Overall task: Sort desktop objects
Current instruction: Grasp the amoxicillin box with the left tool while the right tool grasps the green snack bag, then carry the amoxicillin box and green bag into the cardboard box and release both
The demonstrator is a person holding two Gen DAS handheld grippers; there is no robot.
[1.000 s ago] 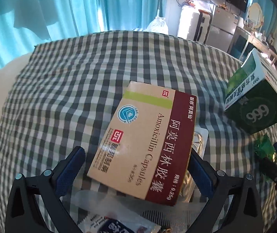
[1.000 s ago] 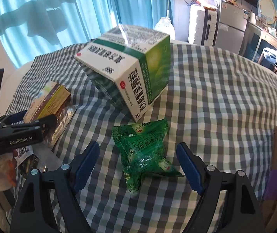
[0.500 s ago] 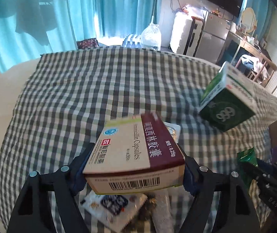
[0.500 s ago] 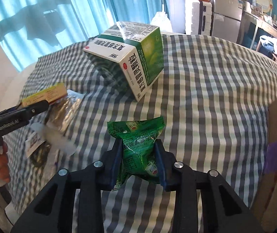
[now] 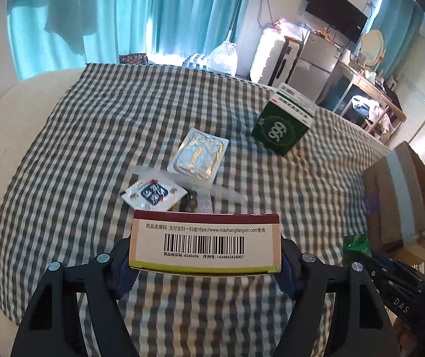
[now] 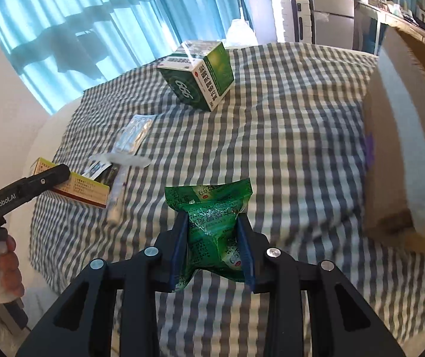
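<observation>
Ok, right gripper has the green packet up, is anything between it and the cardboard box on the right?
Nothing visible. The green packet is pinched in the right gripper, and only bare checked cloth lies between it and the cardboard box. The green 999 box sits farther back, off that path.

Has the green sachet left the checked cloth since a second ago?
Yes. The green sachet, then flat on the cloth, is now pinched and raised above it.

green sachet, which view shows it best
The right wrist view: the green sachet fills the centre, pinched between the right tool's pads, print readable. In the left wrist view only a green corner peeks out at the right edge above that tool.
</observation>
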